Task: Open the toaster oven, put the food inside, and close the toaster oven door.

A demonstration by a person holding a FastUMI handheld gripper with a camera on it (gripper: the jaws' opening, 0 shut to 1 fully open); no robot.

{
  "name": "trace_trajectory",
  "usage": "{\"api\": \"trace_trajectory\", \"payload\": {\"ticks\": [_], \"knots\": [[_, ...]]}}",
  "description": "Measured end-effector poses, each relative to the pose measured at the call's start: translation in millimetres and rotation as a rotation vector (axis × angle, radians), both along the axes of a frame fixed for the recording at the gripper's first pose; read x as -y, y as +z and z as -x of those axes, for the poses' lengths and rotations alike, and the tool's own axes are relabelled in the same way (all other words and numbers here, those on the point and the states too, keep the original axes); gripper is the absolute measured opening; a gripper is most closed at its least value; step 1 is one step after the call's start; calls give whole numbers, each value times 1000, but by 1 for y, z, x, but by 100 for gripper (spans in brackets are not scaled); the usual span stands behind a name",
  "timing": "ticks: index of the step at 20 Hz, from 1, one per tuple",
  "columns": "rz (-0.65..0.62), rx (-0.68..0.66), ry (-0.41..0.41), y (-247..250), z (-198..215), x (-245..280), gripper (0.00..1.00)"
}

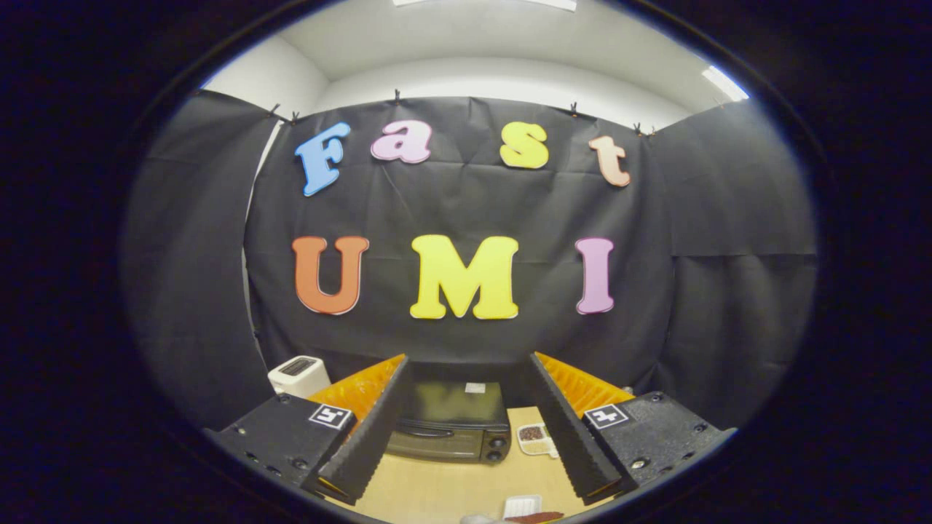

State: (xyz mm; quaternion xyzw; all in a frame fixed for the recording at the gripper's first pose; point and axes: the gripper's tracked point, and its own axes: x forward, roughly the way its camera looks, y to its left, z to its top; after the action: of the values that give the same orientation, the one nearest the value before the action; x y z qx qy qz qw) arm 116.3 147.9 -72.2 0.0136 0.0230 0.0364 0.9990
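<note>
Two spread tongs (pixel 466 367) — shut toaster oven (pixel 450 422) beyond, door facing them.

We record the toaster oven (pixel 448 422) as black, with a dark reflective glass door and a dark handle. The table (pixel 437 487) is light tan wood grain. The small appliance (pixel 299 375) near the far left edge is white with a dark top slot. The tray (pixel 535 439) is white, holding reddish-brown food. The wall cloth (pixel 728 306) is black.
</note>
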Motion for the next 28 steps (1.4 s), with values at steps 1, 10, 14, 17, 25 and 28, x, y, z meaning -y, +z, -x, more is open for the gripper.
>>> {"api": "trace_trajectory", "payload": {"ticks": [1,10,14,17,25,28], "knots": [[0,-13,11,-17,-17,-18,100],[55,-252,51,-167,-148,-95,100],[49,-325,5,-204,-172,-87,100],[18,-423,-6,-236,-170,-83,100],[28,-435,-2,-238,-136,-82,100],[19,-457,-4,-244,-117,-82,100]]}}
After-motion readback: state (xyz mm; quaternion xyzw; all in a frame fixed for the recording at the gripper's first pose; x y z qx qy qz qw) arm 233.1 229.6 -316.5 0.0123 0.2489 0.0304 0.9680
